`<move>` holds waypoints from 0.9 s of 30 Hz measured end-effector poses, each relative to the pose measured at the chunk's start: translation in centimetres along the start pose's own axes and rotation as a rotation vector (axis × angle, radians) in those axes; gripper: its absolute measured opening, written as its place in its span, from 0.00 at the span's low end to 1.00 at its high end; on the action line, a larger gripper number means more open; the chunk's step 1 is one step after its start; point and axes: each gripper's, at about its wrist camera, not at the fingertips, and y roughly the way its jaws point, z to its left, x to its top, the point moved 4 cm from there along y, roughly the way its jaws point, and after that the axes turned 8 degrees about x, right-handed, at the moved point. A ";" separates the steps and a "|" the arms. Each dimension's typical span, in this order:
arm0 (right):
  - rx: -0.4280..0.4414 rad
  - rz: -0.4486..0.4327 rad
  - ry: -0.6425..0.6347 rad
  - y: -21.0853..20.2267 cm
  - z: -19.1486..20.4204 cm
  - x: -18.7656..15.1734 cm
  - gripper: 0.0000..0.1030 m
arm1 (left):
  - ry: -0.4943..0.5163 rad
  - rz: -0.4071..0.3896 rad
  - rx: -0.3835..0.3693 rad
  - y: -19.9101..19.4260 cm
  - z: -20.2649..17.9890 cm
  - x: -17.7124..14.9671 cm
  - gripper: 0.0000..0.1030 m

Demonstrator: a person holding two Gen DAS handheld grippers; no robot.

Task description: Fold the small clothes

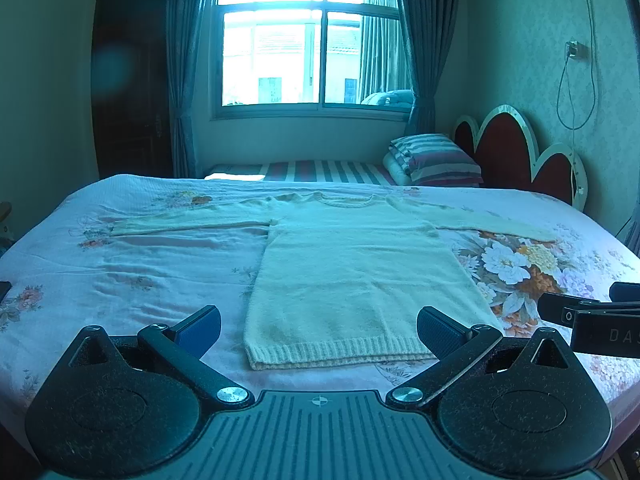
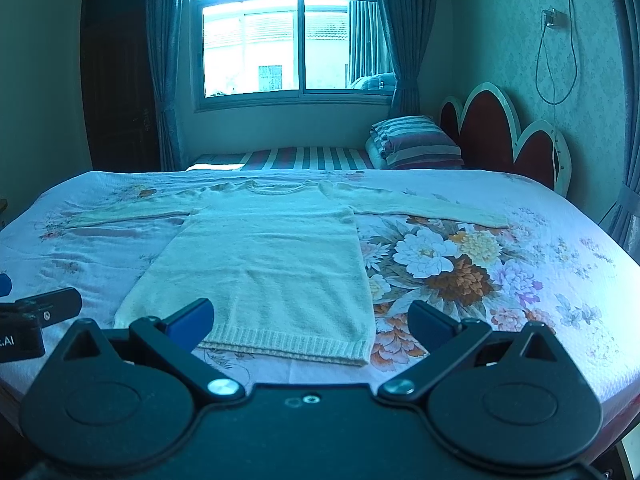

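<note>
only the left wrist view catches the right gripper (image 1: 592, 316) at its right edge, and the right wrist view shows the left gripper (image 2: 36, 316) at its left edge. both claws gape wide, holding nothing. a cream knit sweater (image 1: 352, 276) lies flat on the floral bedspread (image 2: 520, 272), sleeves spread out, ribbed hem nearest, between each claw's fingers.

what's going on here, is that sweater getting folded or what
A person holds a gripper in each hand over a bed. A cream knit sweater lies flat on the floral bedspread, sleeves spread out to both sides, hem nearest the cameras. The left gripper and right gripper are both open near the hem, touching nothing. No fold has been made yet.
</note>
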 end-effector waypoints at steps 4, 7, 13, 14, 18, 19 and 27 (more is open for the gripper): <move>0.000 -0.001 -0.001 0.8 -0.3 0.5 1.00 | 0.000 0.009 -0.009 1.2 -0.2 0.8 1.00; -0.011 -0.019 -0.012 2.0 -0.9 1.7 1.00 | -0.030 0.002 -0.011 3.0 -0.1 2.2 1.00; -0.057 -0.053 0.022 6.6 -4.6 4.8 1.00 | -0.089 -0.010 -0.004 8.7 0.0 5.8 1.00; -0.063 -0.055 0.032 7.5 -5.3 5.3 1.00 | -0.085 -0.013 -0.005 9.9 -0.3 6.3 1.00; -0.085 -0.050 0.047 12.0 -7.7 7.3 1.00 | -0.084 0.009 0.008 15.3 -1.9 7.9 1.00; -0.095 -0.052 0.049 13.1 -8.3 7.8 1.00 | -0.087 0.013 0.011 16.7 -2.3 8.4 1.00; -0.113 -0.040 0.064 21.3 -11.8 11.1 1.00 | -0.074 0.024 0.022 25.8 -5.2 11.6 1.00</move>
